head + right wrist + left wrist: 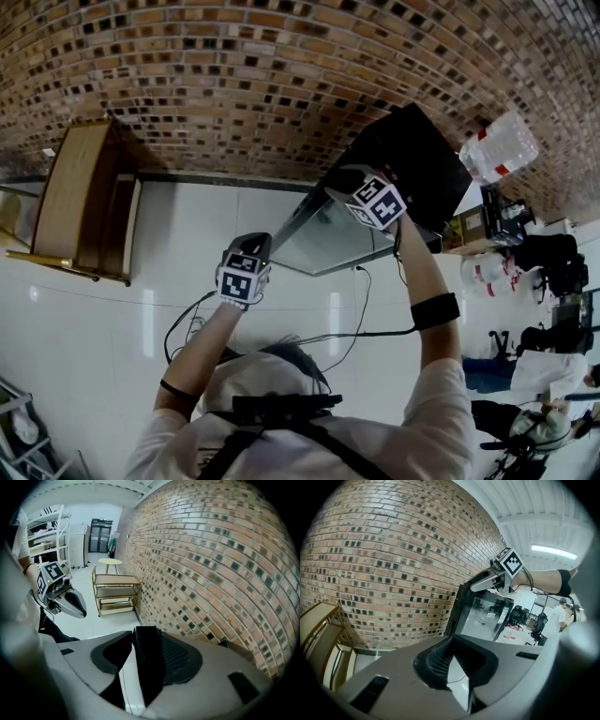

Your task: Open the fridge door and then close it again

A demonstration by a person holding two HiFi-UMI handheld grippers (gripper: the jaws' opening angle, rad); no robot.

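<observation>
Fridge: we see the black fridge (419, 155) standing against the brick wall (234, 66), ahead of us and to the right in the head view.
Door: its glass door (328, 236) faces us below the black top. It looks slightly off the cabinet, but we cannot tell by how much.
Right gripper: our right gripper (146, 637) is raised at the door's upper corner. Its jaws are fairly wide, with the door's dark edge (149, 667) standing between them. That edge lies close to the ribbed right pad, and a pale gap shows on the left side, so we see no squeeze.
Left gripper: our left gripper (454, 648) hangs lower and to the left, well apart from the fridge. Its jaws are closed tip to tip with nothing in them.
Surroundings: a wooden trolley (80, 187) stands by the wall, well left of the fridge. A cable (187, 314) trails over the white floor (84, 328) between us and the fridge.
</observation>
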